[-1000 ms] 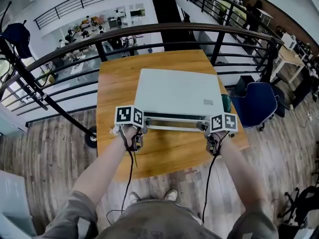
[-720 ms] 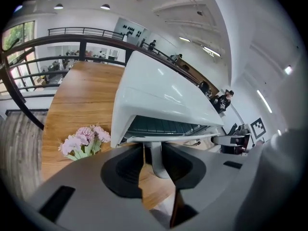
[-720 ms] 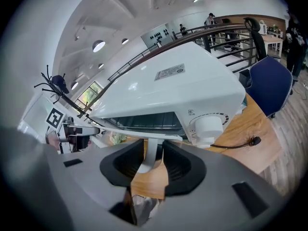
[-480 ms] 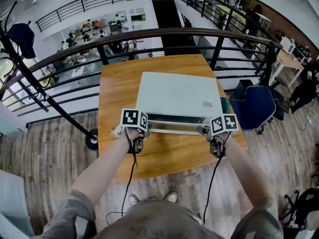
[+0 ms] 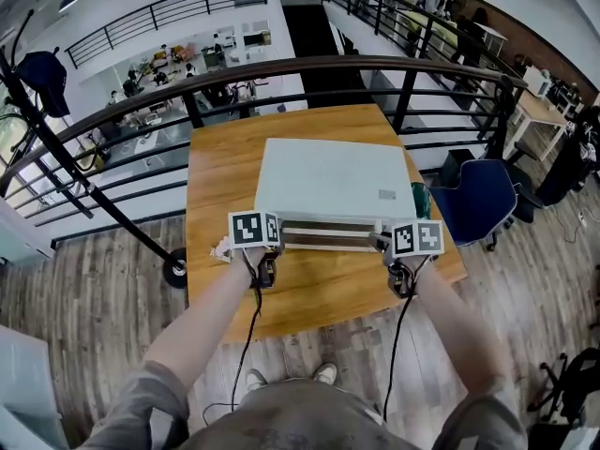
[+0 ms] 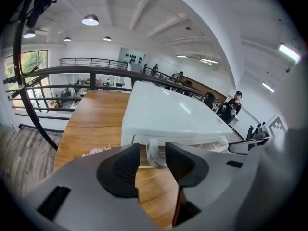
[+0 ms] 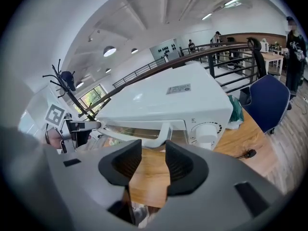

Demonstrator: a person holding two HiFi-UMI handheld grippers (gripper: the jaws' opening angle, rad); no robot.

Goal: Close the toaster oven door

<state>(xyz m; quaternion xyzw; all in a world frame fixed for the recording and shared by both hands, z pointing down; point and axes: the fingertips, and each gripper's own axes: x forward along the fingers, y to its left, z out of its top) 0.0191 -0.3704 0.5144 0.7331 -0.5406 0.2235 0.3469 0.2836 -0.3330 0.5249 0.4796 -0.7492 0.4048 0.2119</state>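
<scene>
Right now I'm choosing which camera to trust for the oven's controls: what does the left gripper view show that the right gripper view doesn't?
Only the left gripper view shows a pink crumpled scrap on the table. Only the right gripper view shows the control knob, the label on the toaster oven, a green thing beside it and a blue chair. Both show the white toaster oven, its door handle, the wooden table and the dark railing.
</scene>
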